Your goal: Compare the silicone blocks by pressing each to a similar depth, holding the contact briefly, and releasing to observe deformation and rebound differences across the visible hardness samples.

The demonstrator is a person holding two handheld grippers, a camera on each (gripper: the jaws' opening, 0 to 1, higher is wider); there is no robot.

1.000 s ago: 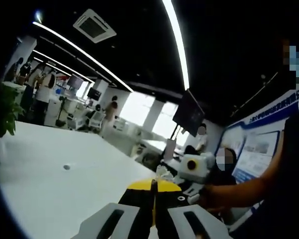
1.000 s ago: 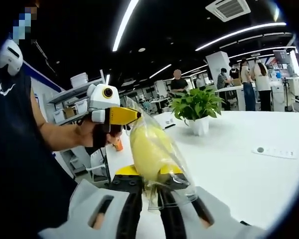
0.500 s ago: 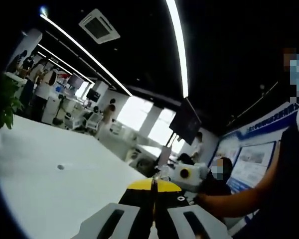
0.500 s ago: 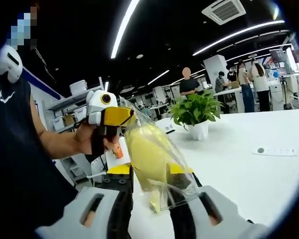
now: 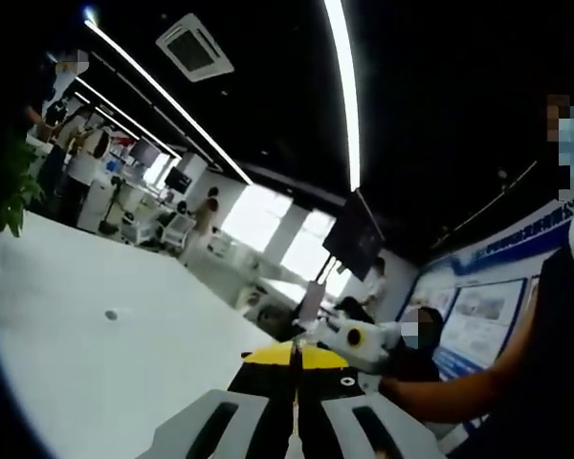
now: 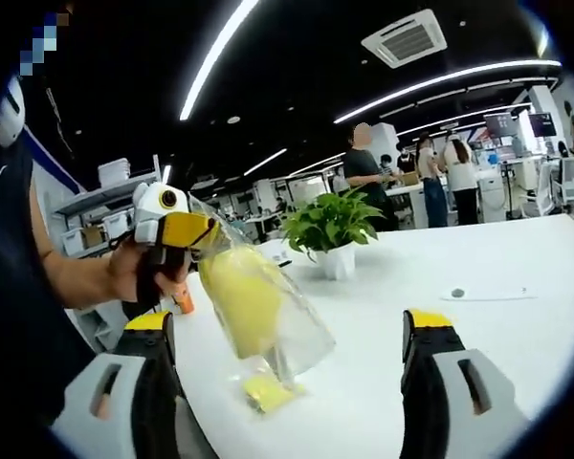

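Observation:
A clear plastic bag [image 6: 268, 330] hangs in the air with a yellow silicone block [image 6: 241, 298] inside and a smaller yellow piece [image 6: 266, 390] at its bottom. In the right gripper view, my left gripper [image 6: 193, 232] comes in from the left, held by a hand, and is shut on the bag's top corner. My right gripper [image 6: 289, 330] is open, with its jaws standing wide on either side of the bag and not touching it. In the left gripper view, the yellow-tipped jaws of my left gripper [image 5: 295, 354] are pressed together.
Below lies a white table [image 6: 497, 373] with a potted plant [image 6: 330, 229], a small round thing on a white sheet [image 6: 457, 293] and an orange item [image 6: 184, 301]. Several people stand at the back. A sleeved arm and dark torso are at the left.
My right gripper has opened and let go of the bag's lower part. The bag now hangs from the left gripper alone. Both views have shifted slightly.

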